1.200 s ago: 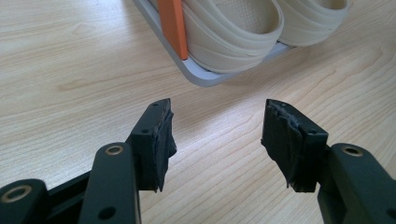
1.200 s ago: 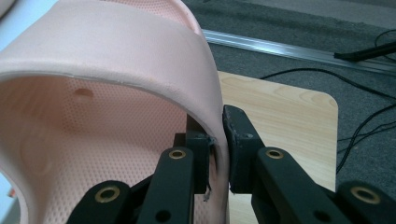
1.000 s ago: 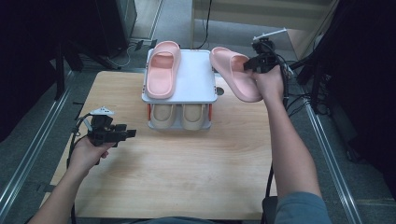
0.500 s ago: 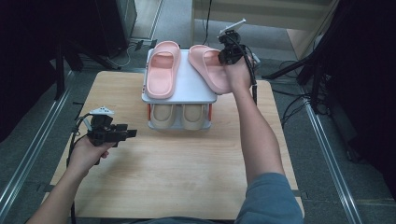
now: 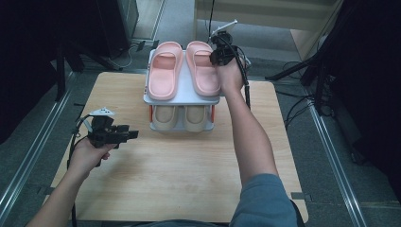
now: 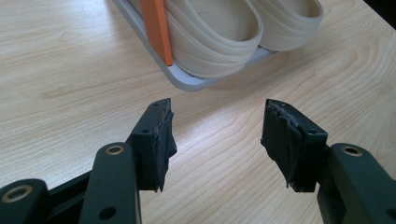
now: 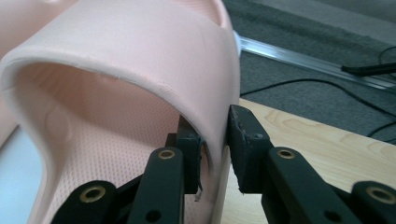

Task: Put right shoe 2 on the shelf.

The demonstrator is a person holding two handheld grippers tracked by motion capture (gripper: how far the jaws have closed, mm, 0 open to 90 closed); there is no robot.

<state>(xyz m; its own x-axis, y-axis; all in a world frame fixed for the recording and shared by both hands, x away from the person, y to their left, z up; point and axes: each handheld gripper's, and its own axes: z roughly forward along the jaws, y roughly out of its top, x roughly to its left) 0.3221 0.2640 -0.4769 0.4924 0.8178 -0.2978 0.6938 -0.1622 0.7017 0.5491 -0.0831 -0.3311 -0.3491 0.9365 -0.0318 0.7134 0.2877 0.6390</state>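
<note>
A small white two-level shoe rack stands at the table's far middle. Two pink slippers lie on its top shelf: the left pink slipper rests alone, and my right gripper is shut on the strap of the right pink slipper. In the right gripper view the jaws pinch that strap's edge. A pair of beige slippers fills the lower shelf, also seen close up as beige slippers. My left gripper hovers open over the table's left side, its fingertips apart with bare wood between.
The wooden table has wide free room in front of the rack. An orange post holds the rack's corner. Cables and metal rails run along the grey floor beside the table.
My right gripper has carried the right pink slipper leftward from off the rack's right side onto the top shelf beside the other one. The left gripper has stayed put.
</note>
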